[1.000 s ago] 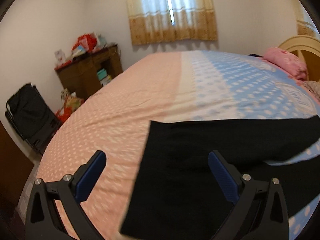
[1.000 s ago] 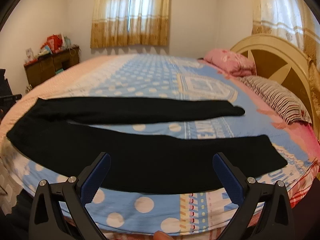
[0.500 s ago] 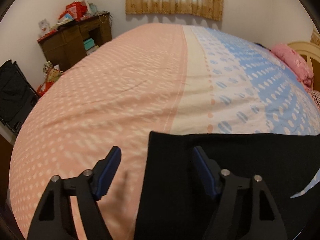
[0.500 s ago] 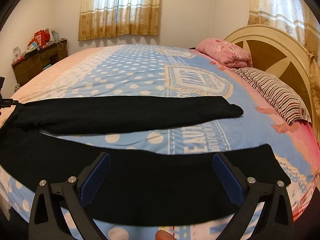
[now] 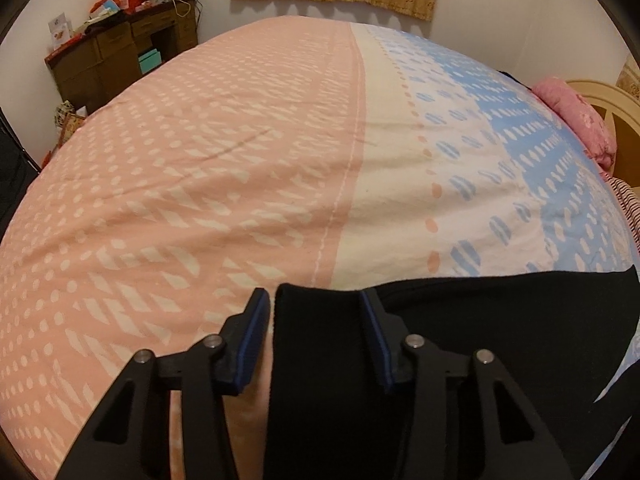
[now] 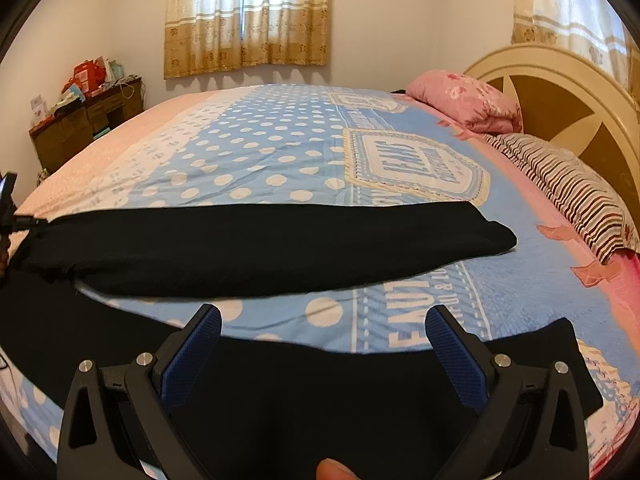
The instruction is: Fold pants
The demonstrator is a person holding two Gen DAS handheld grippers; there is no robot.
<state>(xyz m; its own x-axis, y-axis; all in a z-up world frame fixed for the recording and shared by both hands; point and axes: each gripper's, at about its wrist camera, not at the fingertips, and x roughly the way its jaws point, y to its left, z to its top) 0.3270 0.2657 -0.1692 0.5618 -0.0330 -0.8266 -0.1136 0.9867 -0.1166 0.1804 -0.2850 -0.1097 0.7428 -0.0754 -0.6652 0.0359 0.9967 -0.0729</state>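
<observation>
Since a second ago the left gripper (image 5: 312,320) has dropped onto the waist end of the black pants (image 6: 256,240) on the bed (image 5: 200,160) – jaws closing around a raised fold – while the right gripper (image 6: 322,344) hangs wide open over the near leg, legs running rightward.

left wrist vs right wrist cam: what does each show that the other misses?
Left wrist only: left tongs closing around the corner of the black fabric pants; pads not visibly pressing yet.
Right wrist only: both pant legs laid out lengthwise, open right tongs over the near leg, striped pillow.
Both: pants, pink-and-blue dotted bedspread, brown wooden desk, pink floral pillow.
</observation>
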